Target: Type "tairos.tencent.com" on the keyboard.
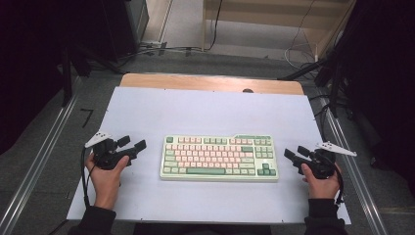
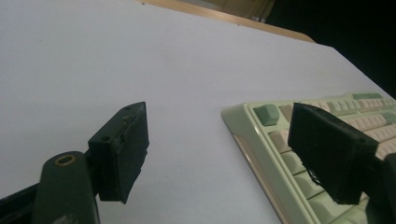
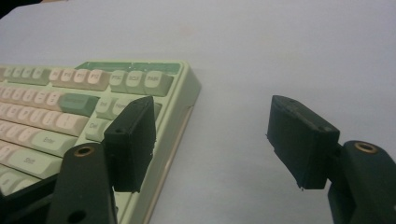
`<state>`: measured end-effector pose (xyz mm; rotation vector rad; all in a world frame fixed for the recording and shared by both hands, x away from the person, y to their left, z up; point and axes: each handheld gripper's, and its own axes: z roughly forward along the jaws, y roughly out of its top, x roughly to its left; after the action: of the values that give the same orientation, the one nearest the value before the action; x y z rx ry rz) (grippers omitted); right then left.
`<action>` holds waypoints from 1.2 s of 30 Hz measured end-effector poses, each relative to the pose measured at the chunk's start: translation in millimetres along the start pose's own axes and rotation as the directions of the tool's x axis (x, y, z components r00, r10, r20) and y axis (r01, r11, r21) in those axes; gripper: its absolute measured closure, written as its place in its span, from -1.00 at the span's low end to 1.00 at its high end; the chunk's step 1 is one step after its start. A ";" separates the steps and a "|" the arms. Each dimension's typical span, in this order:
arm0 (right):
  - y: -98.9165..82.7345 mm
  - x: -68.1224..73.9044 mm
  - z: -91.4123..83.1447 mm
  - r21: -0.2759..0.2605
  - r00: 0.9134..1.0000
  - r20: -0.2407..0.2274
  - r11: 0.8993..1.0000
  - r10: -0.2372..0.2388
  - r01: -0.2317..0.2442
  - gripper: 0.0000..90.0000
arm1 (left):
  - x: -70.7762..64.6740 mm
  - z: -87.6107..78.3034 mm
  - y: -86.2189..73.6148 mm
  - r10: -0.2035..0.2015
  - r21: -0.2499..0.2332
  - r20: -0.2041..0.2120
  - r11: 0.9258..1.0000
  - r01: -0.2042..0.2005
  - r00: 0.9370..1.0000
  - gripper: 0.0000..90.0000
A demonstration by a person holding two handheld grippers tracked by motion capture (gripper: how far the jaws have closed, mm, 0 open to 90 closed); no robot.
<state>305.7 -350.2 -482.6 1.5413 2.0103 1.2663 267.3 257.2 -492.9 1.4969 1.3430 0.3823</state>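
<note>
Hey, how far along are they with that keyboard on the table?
Nothing looks done yet: the keyboard lies flat and square on the white table, untouched. In hand: the left claw and right claw sit open, one at each end of it, neither touching. Closing in and gripping both ends is still left.

One keyboard [image 1: 219, 157] lies on one white table [image 1: 205, 110], in the middle toward the near edge. Two grippers are there: the left gripper [image 1: 133, 145] at the keyboard's left end, the right gripper [image 1: 295, 152] at its right end, each with two black jaws and held by one hand
</note>
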 end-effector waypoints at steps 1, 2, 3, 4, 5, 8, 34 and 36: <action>0.0 0.0 0.0 0.000 1.000 0.000 1.000 0.000 0.000 -0.31 | -2.5 0.7 0.3 0.008 0.003 0.007 1.000 -0.008 1.000 -0.53; 0.6 2.7 0.1 -0.003 1.000 -0.014 1.000 -0.003 0.003 -0.31 | -4.7 1.2 0.4 0.018 0.001 0.021 1.000 -0.018 1.000 -0.57; 0.6 2.7 0.1 -0.003 1.000 -0.014 1.000 -0.003 0.003 -0.31 | -6.9 1.8 0.7 0.024 0.000 0.030 1.000 -0.024 0.999 -0.57; 1.4 6.5 0.1 0.000 1.000 -0.028 1.000 -0.002 0.002 -0.31 | -9.4 2.5 1.1 0.032 -0.002 0.034 0.999 -0.032 0.999 -0.57; 1.4 6.5 0.1 0.000 1.000 -0.028 1.000 -0.002 0.002 -0.31 | -10.6 2.7 1.1 0.036 -0.005 0.035 0.999 -0.036 0.999 -0.57; 2.4 10.5 1.0 0.007 0.998 -0.055 1.000 0.001 -0.001 -0.31 | -13.1 4.1 0.9 0.042 0.002 0.039 0.999 -0.042 0.998 -0.60; 6.1 39.7 8.2 0.026 0.988 -0.149 0.998 -0.046 0.050 -0.25 | -76.8 46.4 2.4 0.171 0.069 0.223 0.979 -0.190 0.960 0.00; 5.5 40.1 9.2 0.033 0.986 -0.159 0.998 -0.041 0.047 -0.28 | -83.6 52.3 1.6 0.178 0.078 0.246 0.976 -0.203 0.953 0.11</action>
<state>300.5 -310.1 -473.0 1.4446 2.1638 1.3814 282.2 160.5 -480.8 1.7073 1.0452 0.2482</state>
